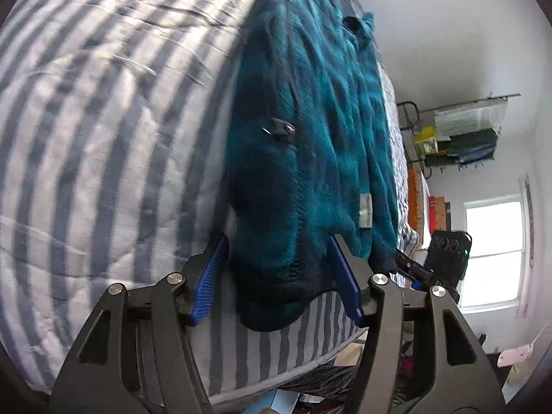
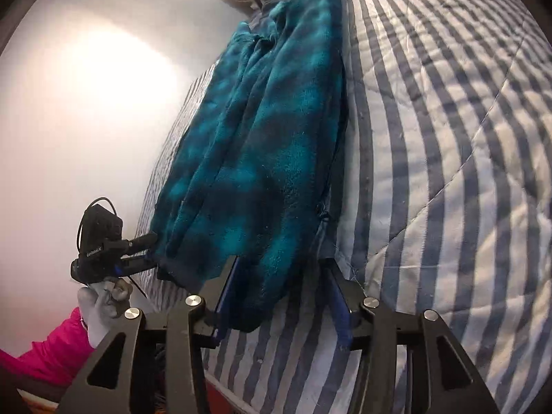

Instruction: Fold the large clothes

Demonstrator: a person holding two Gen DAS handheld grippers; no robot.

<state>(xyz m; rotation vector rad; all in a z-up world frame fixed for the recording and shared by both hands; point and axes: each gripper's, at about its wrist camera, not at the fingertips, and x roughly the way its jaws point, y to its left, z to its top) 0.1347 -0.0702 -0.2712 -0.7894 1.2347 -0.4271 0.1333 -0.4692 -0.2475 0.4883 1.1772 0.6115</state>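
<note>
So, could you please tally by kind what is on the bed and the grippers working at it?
Teal fleece garment: 1
Striped quilt: 1
Grippers: 2, the left gripper and the right gripper, both open at the garment's near hem
Total: 4

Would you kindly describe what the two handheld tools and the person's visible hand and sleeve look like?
Both the left tool and right tool have angular matte black linkages, round silver pivot bolts and ribbed blue finger pads. Seen in the right wrist view, the other tool carries a boxy black camera module with white lettering and a thin black cable. The hand wears a light grey glove, below a bright pink sleeve.
</note>
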